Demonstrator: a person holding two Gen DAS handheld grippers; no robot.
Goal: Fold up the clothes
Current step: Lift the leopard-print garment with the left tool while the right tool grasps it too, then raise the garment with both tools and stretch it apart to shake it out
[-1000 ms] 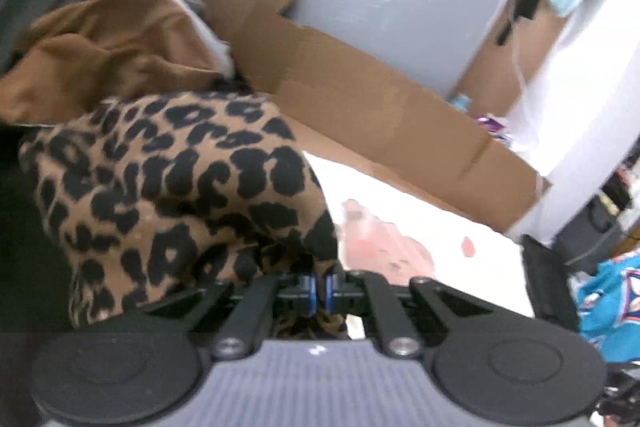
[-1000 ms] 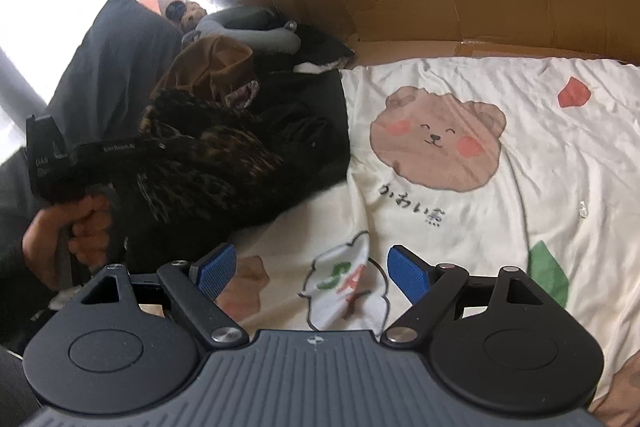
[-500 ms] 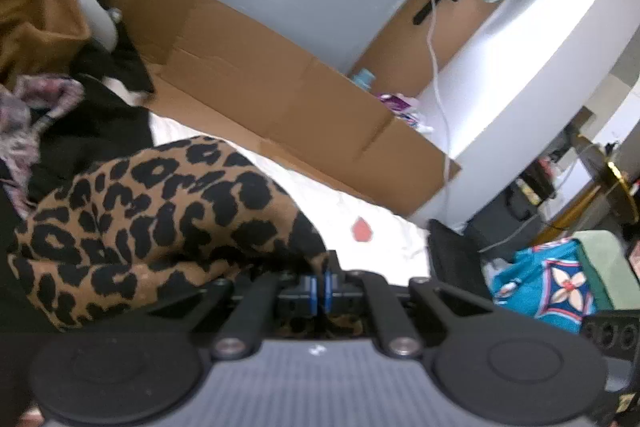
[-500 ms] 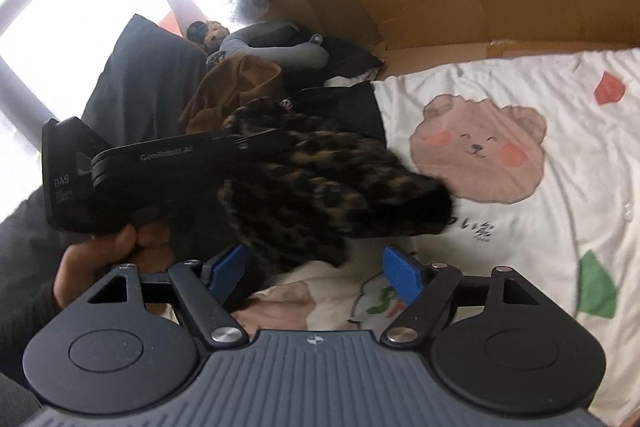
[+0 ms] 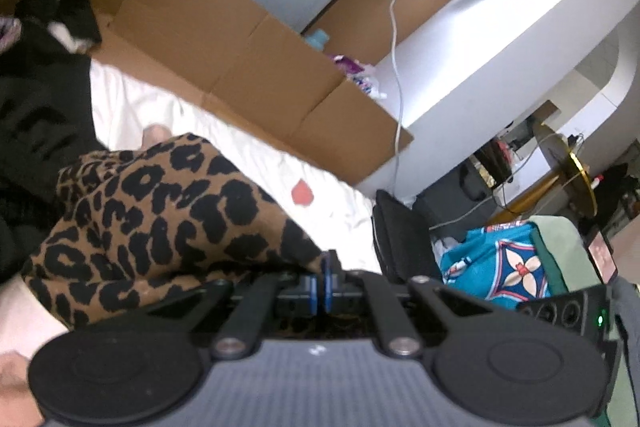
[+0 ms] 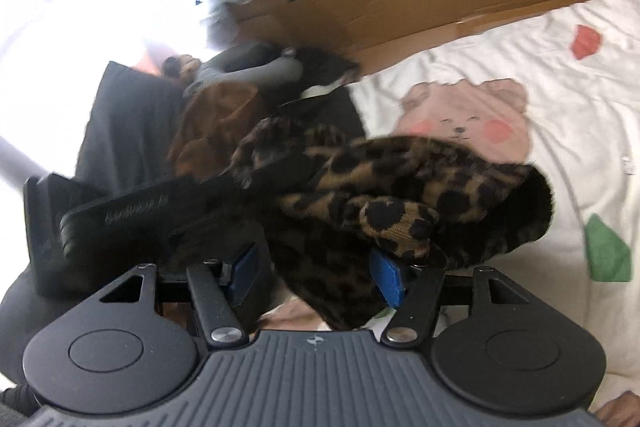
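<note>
Above the sheet (image 6: pixel 560 107), near the pile (image 6: pixel 224 115) | left gripper (image 5: pixel 325 281) clamps garment (image 5: pixel 160 211), bunched and lifted | right gripper (image 6: pixel 316 275) jaws apart, cloth between pads, unpinched | risk: single small pinch may slip, or closing on several layers traps a crooked fold.

Left wrist view: low, close behind leopard-print garment (image 5: pixel 160 219), facing cardboard (image 5: pixel 240 39) at 12 o'clock. Right wrist view: close above it (image 6: pixel 400 187), facing bedsheet (image 6: pixel 560 107) at 2 o'clock. Shared: garment, sheet, cardboard.
</note>
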